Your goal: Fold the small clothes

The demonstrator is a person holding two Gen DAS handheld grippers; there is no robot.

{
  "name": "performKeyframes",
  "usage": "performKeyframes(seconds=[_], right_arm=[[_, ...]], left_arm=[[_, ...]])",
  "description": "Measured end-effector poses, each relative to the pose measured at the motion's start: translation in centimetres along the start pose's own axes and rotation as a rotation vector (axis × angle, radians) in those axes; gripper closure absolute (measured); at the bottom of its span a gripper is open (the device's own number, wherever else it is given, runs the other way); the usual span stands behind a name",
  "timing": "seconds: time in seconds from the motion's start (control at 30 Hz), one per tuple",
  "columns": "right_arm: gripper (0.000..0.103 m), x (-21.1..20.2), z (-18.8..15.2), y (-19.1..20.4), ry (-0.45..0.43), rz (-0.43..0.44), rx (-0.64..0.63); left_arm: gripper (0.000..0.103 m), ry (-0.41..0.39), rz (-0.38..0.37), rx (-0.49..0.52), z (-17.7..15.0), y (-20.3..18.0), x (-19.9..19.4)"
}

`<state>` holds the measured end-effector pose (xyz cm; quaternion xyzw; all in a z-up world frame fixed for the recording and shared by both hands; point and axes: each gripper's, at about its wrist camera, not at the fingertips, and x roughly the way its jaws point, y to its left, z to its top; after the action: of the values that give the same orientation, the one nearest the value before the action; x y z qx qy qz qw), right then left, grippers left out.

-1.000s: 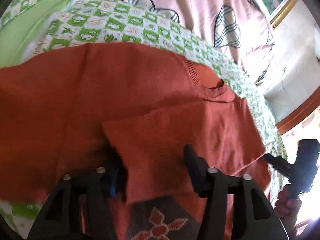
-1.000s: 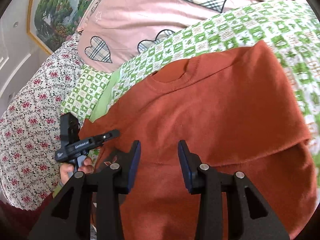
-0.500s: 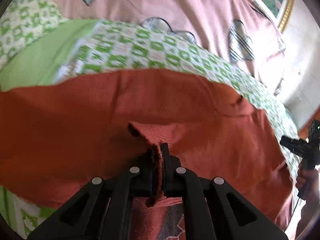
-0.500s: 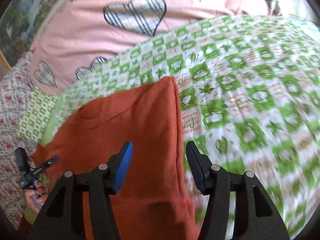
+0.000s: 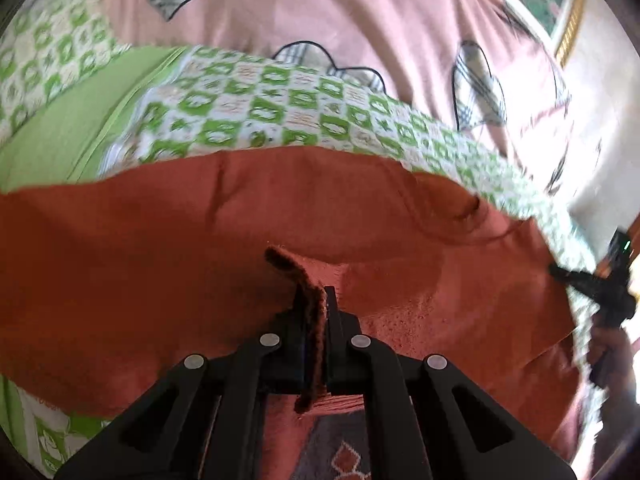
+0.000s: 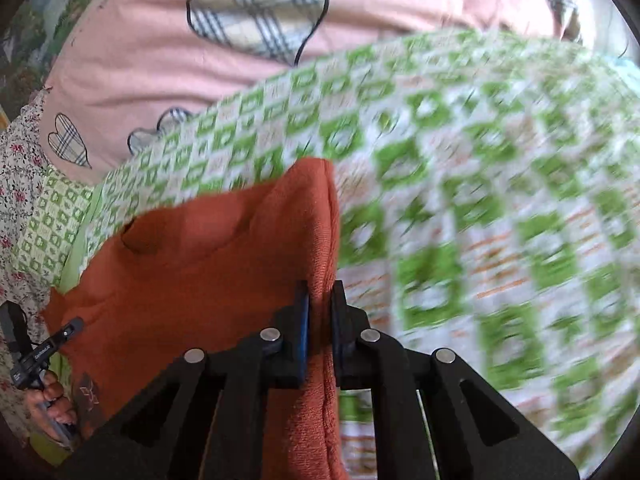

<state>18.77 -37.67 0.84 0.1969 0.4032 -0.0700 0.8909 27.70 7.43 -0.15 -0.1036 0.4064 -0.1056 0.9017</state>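
A rust-orange knit sweater (image 5: 160,248) lies spread on a green-and-white checked bed cover (image 5: 256,112). My left gripper (image 5: 316,308) is shut on a folded edge of the sweater, which stands up between the fingers. In the right wrist view the sweater (image 6: 208,248) fills the lower left, and my right gripper (image 6: 320,308) is shut on its right side edge. The neck opening (image 6: 136,240) lies at the far left. The other gripper shows in each view, at the right edge (image 5: 600,284) and the lower left (image 6: 36,356).
A pink quilt with plaid hearts (image 6: 256,12) lies beyond the checked cover. A floral sheet (image 6: 16,184) is at the left. A framed picture (image 5: 560,4) hangs on the wall at upper right of the left wrist view.
Both grippers went from open to shut on the sweater: the left closed on the folded edge first, and the right swung to the sweater's side edge and closed on it.
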Motion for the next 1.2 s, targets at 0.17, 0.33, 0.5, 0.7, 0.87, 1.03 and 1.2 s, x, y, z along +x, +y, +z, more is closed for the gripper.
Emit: performKeyframes(seconds=[0.17,0.33,0.5,0.7,0.87,1.03,1.2], right_arm=[[0.093,1.8,-0.9,0.2,0.037,-0.064,-0.039],[0.086,1.3,-1.0,0.4,0.031,-0.103,-0.012],[0.065,-3.7,-3.2,3.7,-0.063,0.014,-0.007],[0.059,-3.9,-8.3,9.1,0.02,0.194,-0.063],[0.053,-2.6,-11.6,12.0,0.096,0.246,-0.104],[0.052,-2.4,-13.3,13.7,0.133,0.264,-0.138],[0.049,-2.7,-13.2,13.9,0.133,0.25,-0.129]], left_arm=[[0.099,0.013,-0.001,-0.064,-0.5,1.9,0.6],[0.096,0.026,0.035,-0.071,-0.5,3.1,-0.3],[0.078,-0.028,0.018,-0.136,-1.9,4.4,-4.6],[0.058,-0.062,0.022,-0.254,-4.7,7.9,-9.1],[0.032,-0.11,0.095,-0.372,-6.1,13.2,-12.4],[0.031,-0.14,0.186,-0.536,-6.1,20.9,-13.9],[0.03,-0.156,0.201,-0.685,-5.1,27.5,-14.0]])
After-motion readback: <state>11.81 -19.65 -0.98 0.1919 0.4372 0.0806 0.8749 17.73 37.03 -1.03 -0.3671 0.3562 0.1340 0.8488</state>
